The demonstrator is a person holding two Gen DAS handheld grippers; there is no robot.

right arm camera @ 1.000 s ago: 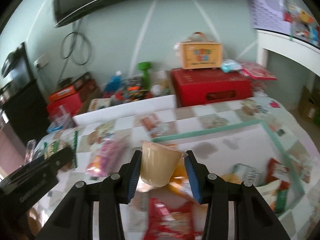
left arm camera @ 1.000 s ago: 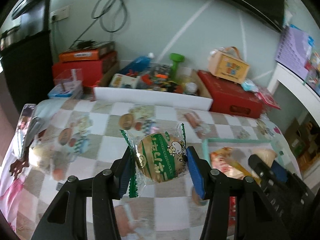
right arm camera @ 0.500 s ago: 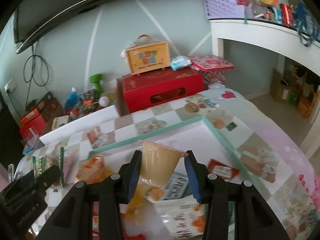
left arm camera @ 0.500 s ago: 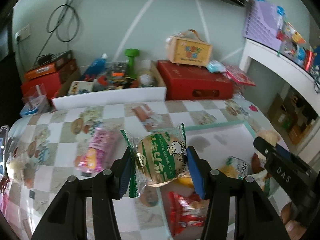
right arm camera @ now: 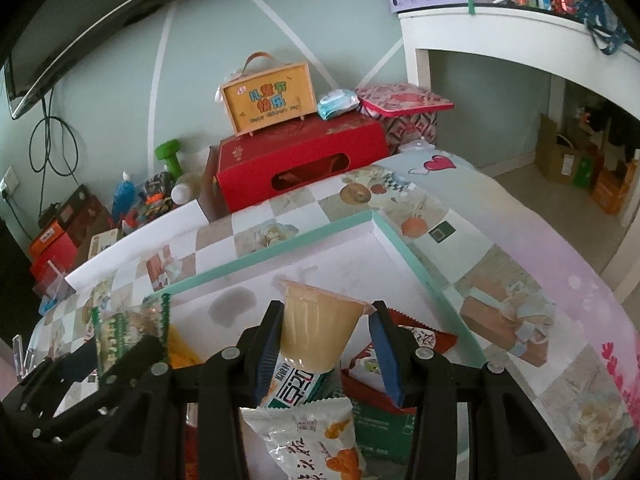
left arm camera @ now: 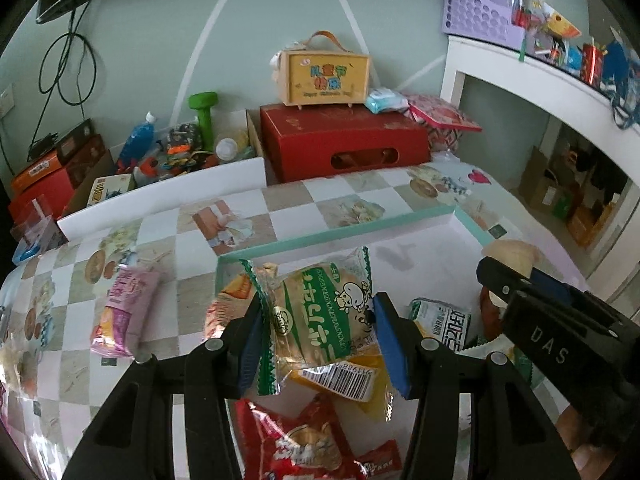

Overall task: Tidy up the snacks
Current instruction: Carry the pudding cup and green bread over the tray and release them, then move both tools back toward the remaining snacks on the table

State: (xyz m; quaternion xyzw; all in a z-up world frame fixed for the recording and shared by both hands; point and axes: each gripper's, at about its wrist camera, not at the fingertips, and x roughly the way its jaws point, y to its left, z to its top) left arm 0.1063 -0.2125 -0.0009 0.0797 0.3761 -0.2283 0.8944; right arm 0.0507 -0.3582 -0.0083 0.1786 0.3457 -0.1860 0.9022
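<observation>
Green bun packet [left arm camera: 320, 316] clamped in left gripper [left arm camera: 318, 344] above tray [left arm camera: 340, 232].

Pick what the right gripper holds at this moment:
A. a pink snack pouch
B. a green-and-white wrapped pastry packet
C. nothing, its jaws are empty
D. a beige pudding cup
D: in the right wrist view the right gripper has its blue pads closed on the beige pudding cup, held above the teal-rimmed box; the wrapped pastry packet is in the left gripper instead.
</observation>
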